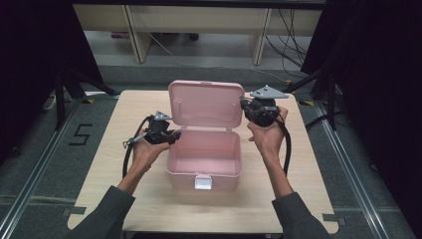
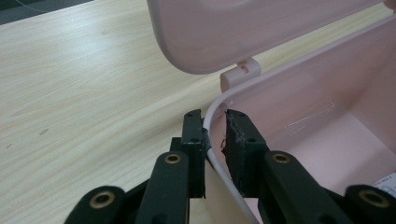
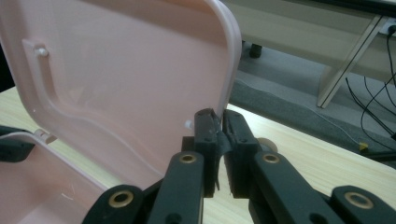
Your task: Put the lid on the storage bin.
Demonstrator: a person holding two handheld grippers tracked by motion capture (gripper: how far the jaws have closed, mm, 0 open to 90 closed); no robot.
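Left tool [image 2: 215,125] pinches box [image 1: 203,162] wall; right tool [image 3: 220,122] clamps upright lid [image 1: 206,103] edge.

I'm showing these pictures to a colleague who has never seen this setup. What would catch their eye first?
First, the pale pink box in the middle of the wooden table, its lid standing open at the back. Next, the two black claws at its sides: the left claw straddles the box's side wall at the rim, and the right claw pinches the raised lid's edge. Dark curtains frame the scene.
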